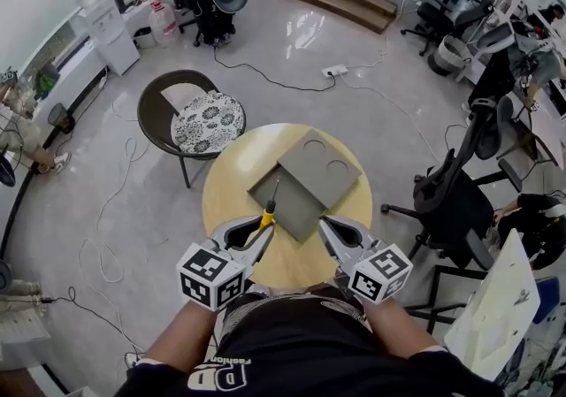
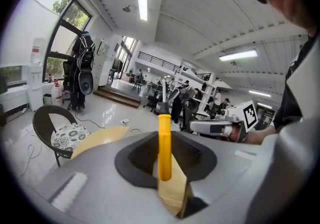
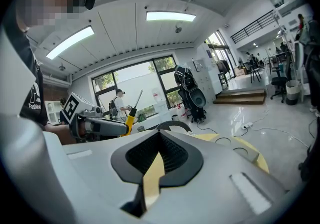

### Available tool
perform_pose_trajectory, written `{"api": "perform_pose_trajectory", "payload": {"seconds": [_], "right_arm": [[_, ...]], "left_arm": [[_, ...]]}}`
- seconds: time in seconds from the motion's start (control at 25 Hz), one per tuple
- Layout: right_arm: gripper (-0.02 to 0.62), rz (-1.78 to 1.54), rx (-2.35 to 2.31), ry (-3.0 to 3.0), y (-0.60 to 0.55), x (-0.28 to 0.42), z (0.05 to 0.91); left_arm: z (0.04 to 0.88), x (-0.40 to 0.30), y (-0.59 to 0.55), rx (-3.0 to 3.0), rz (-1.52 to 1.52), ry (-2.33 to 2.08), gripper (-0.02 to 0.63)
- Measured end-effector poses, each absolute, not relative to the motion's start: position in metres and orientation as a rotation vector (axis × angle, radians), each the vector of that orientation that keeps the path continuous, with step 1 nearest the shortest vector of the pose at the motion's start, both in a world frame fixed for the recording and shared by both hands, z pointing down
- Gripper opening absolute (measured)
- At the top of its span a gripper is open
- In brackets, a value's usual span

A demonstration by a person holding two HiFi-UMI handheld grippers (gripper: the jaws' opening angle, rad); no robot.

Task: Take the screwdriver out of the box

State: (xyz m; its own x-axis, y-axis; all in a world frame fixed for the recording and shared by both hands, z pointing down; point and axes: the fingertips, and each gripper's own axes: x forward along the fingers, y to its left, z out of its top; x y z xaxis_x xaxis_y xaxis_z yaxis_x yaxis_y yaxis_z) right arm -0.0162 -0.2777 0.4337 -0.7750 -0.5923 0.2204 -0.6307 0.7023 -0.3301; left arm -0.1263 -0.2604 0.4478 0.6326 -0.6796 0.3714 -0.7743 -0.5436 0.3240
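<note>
The screwdriver [image 1: 271, 202] stands clamped by its yellow handle in the left tongs [image 1: 263, 226].

Jaws of right gripper [image 3: 160, 137] together, nothing between them. At left, left gripper [image 3: 123, 127] grips yellow-handled screwdriver [image 3: 131, 113], shaft pointing up.

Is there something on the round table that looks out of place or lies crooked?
Only one thing stands out. The lighter grey lid, with two round hollows, lies askew over the far corner of the open box rather than lined up with it. The screwdriver is clamped in the left gripper. Nothing looks spilled or damaged.
</note>
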Motion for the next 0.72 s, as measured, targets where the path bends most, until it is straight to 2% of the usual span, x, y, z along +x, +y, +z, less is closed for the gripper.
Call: {"api": "perform_pose_trajectory", "payload": {"seconds": [0.72], "right_arm": [[-0.002, 0.612, 0.959, -2.816, -0.2796, -0.0236, 0.4351]], "left_arm": [[0.4414, -0.1242, -0.2607, 2.416, 0.261, -1.156, 0.140]]}}
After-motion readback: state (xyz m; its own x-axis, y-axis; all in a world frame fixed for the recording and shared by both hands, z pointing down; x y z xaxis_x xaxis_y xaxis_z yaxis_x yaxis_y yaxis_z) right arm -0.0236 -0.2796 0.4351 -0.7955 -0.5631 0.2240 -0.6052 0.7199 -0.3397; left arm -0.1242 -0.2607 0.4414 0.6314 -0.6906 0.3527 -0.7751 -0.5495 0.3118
